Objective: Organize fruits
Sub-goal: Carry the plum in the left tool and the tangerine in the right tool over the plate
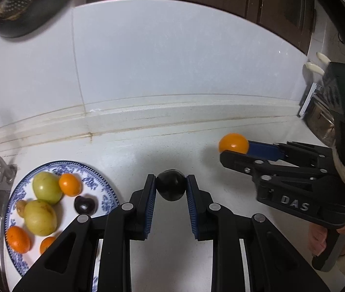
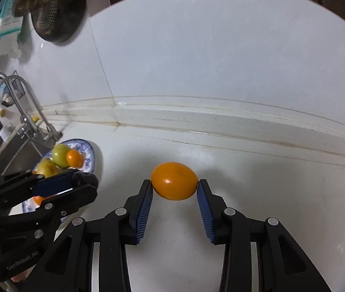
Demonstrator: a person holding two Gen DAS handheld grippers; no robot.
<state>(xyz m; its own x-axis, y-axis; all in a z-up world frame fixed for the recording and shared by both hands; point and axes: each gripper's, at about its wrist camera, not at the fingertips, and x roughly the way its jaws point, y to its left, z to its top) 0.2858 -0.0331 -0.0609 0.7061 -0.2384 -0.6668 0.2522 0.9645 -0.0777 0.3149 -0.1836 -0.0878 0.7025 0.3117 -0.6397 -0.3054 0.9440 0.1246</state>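
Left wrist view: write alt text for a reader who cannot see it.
The left tongs grip a dark plum over a white counter. At left, a blue-patterned plate holds green, orange and dark fruits; at right, the right tongs clasp a small orange fruit.

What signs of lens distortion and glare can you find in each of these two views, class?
Left wrist view: the straight backsplash ledge bows into a curve, dark vignette fills the corners, and a small highlight sits on the kumquat in the right gripper.
Right wrist view: the same ledge curves likewise, and a bright glare spot sits on the kumquat; the left gripper looks stretched at the frame edge.
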